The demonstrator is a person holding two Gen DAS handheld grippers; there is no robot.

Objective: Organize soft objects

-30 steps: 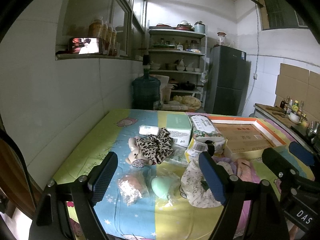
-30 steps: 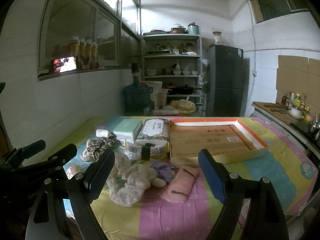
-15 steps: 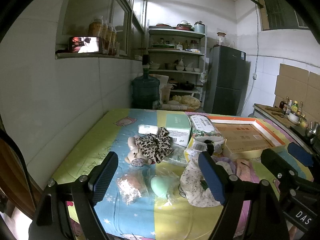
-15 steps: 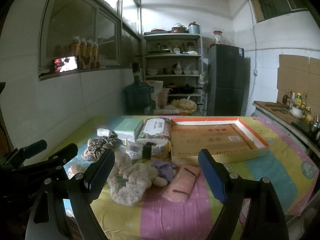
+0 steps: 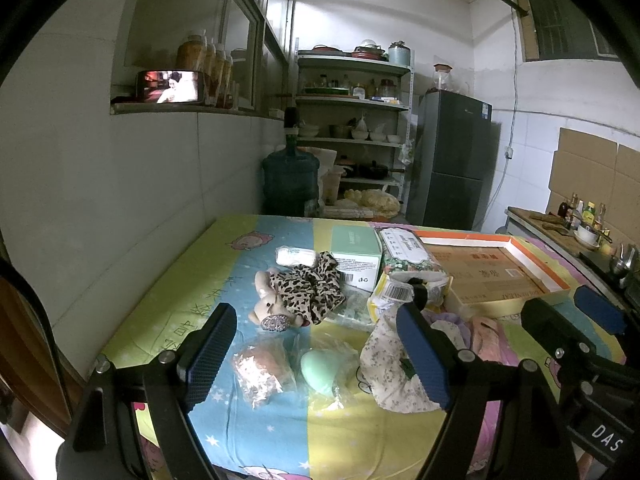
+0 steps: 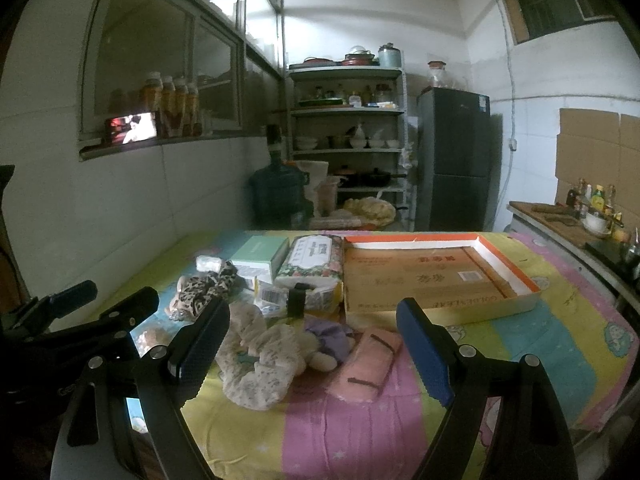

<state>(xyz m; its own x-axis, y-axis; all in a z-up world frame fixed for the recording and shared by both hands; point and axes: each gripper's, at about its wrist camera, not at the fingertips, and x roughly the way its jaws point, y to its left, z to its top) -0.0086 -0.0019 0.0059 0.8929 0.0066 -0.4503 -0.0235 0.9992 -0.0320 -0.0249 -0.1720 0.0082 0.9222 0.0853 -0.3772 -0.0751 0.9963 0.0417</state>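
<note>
Both grippers hover over the near edge of the table (image 6: 568,364), jaws spread and empty: the left gripper (image 5: 316,354) before the wrapped sponges (image 5: 320,366), the right gripper (image 6: 312,350) before the floral cloth (image 6: 260,364). The pink pouch (image 6: 366,362) lies with its long axis running near-to-far, just near the shallow box (image 6: 432,280). Bare cloth stays open at right.

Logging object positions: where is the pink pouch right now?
In the right wrist view the pink pouch lies flat on the cloth between the open fingers, right of the floral fabric and in front of the cardboard tray.
</note>
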